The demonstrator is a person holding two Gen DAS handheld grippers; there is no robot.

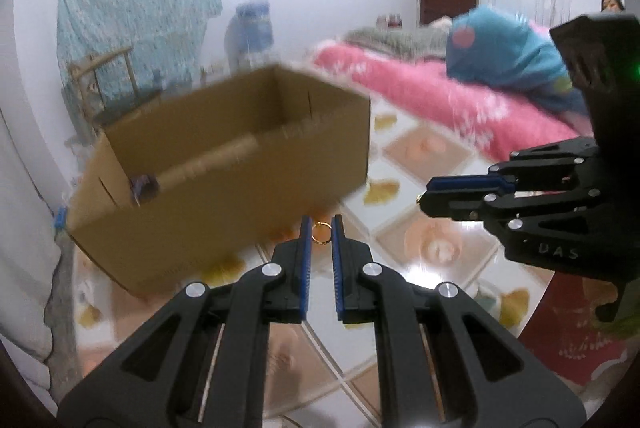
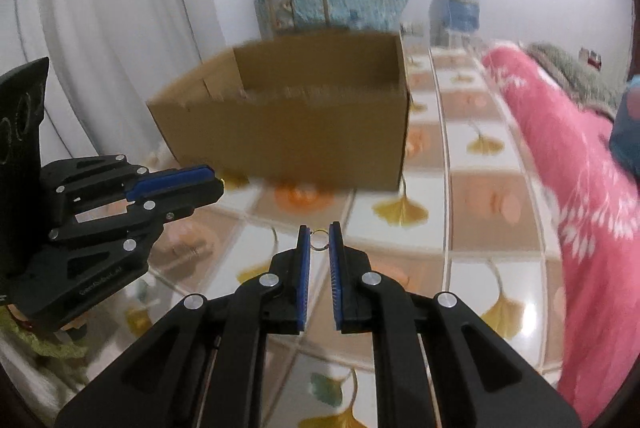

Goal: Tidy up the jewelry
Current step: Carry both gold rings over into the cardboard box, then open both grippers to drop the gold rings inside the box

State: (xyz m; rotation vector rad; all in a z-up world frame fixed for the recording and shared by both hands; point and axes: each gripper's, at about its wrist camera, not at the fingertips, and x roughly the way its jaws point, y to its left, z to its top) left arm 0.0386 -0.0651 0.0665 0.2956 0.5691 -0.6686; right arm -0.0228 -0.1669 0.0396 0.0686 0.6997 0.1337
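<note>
Two black grippers, left [image 1: 321, 228] and right [image 2: 319, 234], each pinched a small gold ring [image 1: 321, 232] [image 2: 319, 240] near the open brown cardboard box [image 1: 224, 164].

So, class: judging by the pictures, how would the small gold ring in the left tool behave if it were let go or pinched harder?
The gold ring looks like thin, rigid metal, so it probably keeps its shape. Only the tips of the left tool pinch it, so it could slip. Being round, it would likely roll on the glossy tiled floor.

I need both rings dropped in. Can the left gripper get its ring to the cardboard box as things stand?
Probably yes: the left gripper pinches a gold ring, and the open-topped cardboard box sits just ahead, nothing between.
</note>
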